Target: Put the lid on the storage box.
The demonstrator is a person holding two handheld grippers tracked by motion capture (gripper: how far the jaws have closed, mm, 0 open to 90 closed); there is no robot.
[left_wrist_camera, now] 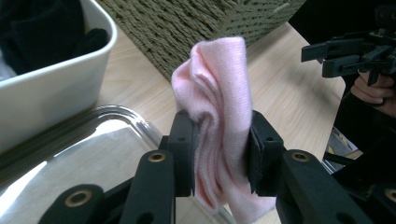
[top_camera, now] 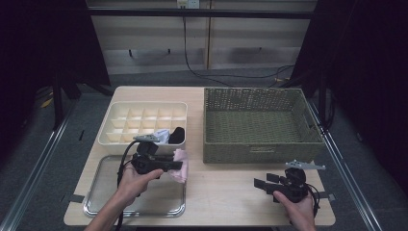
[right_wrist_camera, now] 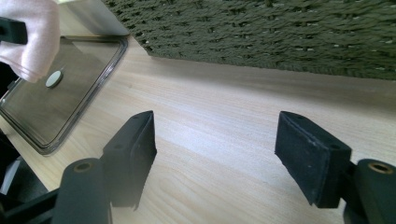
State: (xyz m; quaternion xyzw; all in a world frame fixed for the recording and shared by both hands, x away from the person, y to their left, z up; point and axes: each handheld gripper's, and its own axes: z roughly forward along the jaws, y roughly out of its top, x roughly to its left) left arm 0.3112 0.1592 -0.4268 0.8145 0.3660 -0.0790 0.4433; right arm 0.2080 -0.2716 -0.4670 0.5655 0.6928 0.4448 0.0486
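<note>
The left gripper [top_camera: 169,165] pinches a pink cloth [top_camera: 180,165], its jaws pressed against both sides of the bunched fabric; in the left gripper view the cloth [left_wrist_camera: 219,112] stands folded between the two black pads and rises above them. The cloth hangs over the far right corner of the clear tray [top_camera: 103,190], which lies at the near left corner of the worktop [top_camera: 226,185], and sits just in front of the cream divided box [top_camera: 111,126]. That box stands behind the tray toward the left edge of the worktop; its near right compartments hold a dark bundle [top_camera: 177,135] and a pale one [top_camera: 162,135]. The green woven basket [top_camera: 260,151] takes up the far right part of the worktop.

The right gripper [top_camera: 260,183] is held near the near right corner of the worktop, well apart from the cloth, in front of the basket. Its jaws are spread wide with nothing between them; in the right gripper view they frame bare wood [right_wrist_camera: 219,135], with the basket wall [right_wrist_camera: 280,32] beyond and the tray [right_wrist_camera: 100,77] at the left.
</note>
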